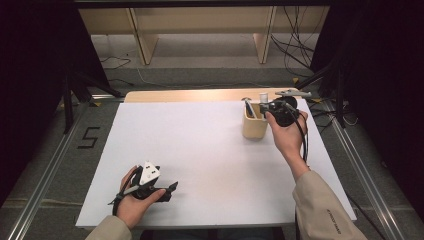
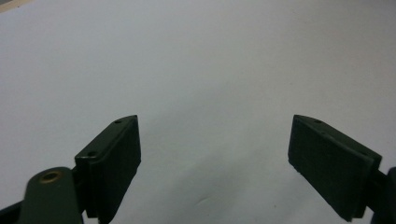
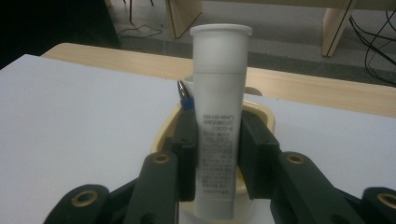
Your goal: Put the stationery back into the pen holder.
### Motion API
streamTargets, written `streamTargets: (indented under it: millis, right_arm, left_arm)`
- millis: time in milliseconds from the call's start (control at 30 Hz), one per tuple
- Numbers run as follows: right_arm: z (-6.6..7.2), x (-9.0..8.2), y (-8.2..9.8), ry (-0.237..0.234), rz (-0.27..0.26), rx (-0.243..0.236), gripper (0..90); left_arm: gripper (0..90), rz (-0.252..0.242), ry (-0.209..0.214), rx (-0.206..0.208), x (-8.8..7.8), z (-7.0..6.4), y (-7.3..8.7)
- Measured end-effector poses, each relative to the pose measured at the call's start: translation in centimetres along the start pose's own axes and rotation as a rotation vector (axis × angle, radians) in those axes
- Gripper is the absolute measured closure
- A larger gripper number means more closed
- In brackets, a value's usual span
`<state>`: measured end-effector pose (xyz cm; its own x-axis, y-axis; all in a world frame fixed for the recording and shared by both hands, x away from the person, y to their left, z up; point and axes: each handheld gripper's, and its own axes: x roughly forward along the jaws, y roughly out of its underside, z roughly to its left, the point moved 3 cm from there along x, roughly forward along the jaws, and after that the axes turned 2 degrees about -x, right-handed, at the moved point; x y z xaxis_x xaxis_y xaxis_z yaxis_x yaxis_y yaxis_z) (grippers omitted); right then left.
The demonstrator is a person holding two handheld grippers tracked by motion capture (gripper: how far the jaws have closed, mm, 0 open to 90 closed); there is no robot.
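A white tube (image 3: 220, 93) with small black print stands upright between the jaws of my right gripper (image 3: 218, 140), which is shut on it. The tube's lower end sits over the mouth of a beige holder cup (image 3: 261, 112). A pen (image 3: 185, 95) with a blue band leans in that cup beside the tube. From above, the right gripper (image 1: 265, 106) holds the tube (image 1: 263, 96) over the cup (image 1: 254, 129) at the far right of the table. My left gripper (image 1: 170, 189) rests near the front left. Its jaws stand wide apart over bare white surface, the left gripper (image 2: 215, 154) open.
A white sheet (image 1: 200, 150) covers most of the table, with a wooden strip (image 1: 190, 95) along its far edge. Beyond the table stand pale wooden shelf legs (image 1: 142, 45), and cables (image 1: 295, 50) lie on the floor.
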<state>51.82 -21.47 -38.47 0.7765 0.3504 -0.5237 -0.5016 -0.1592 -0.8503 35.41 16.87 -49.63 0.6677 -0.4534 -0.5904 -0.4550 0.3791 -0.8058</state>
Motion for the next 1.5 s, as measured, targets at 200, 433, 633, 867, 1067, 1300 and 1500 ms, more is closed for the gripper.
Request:
streamTargets:
  millis: [200,433,633,867,1067,1300,1500]
  right_arm:
    - [-0.1,0.2,0.0,0.003,-0.001,0.002,70.5]
    - [-0.1,0.4,-0.2,0.009,-0.003,-0.008,70.5]
    - [-0.1,0.6,-0.4,0.015,-0.007,-0.016,70.5]
    - [0.0,1.1,-0.7,0.026,-0.011,-0.029,70.5]
    - [-0.2,1.6,-0.7,0.032,-0.010,-0.032,70.5]
    - [-0.4,1.9,-0.7,0.038,-0.009,-0.034,70.5]
    - [-0.5,2.2,-0.6,0.038,-0.004,-0.040,70.4]
  left_arm:
    - [16.9,0.000,0.000,-0.001,0.0,0.0,0.0]
    - [16.9,-0.001,-0.001,0.001,0.0,0.0,0.0]
    - [16.9,0.000,0.000,0.000,0.0,0.0,0.0]
    - [16.9,0.000,0.000,-0.001,0.0,0.0,0.0]
    - [16.9,-0.001,-0.001,0.001,0.0,0.0,0.0]
    - [16.9,-0.001,0.000,0.000,0.0,0.0,0.0]
    - [16.9,0.000,0.000,0.000,0.0,0.0,0.0]
